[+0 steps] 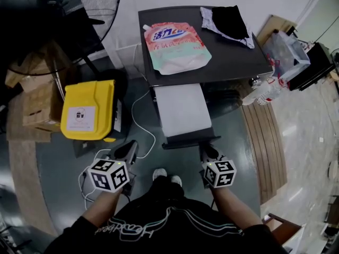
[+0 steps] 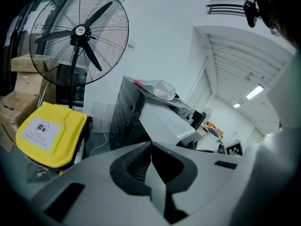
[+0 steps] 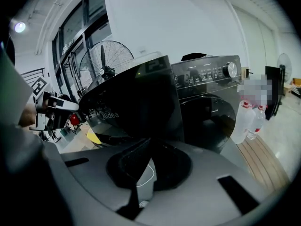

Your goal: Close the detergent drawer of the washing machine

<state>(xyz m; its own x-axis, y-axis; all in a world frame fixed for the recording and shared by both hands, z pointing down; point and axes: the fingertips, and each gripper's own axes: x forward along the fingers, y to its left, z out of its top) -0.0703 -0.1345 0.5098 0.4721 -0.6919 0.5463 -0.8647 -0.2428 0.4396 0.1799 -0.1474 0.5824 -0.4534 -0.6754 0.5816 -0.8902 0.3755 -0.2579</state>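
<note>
The drawer (image 1: 183,109) juts out, right tongs (image 1: 207,149) at its edge.

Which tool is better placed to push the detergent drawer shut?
Right. The right tool is right at the dark front of the pulled-out drawer, and that front fills the right gripper view. The left tool is off to the side, nearer the yellow bin.

Evenly bright indoors under white ceiling strip lights (image 2: 254,92), with pale glare on the polished tiled floor (image 1: 307,142), reflections across the glossy black washing machine front (image 3: 141,98), strong fisheye bending and dark vignetted corners in both gripper views.
</note>
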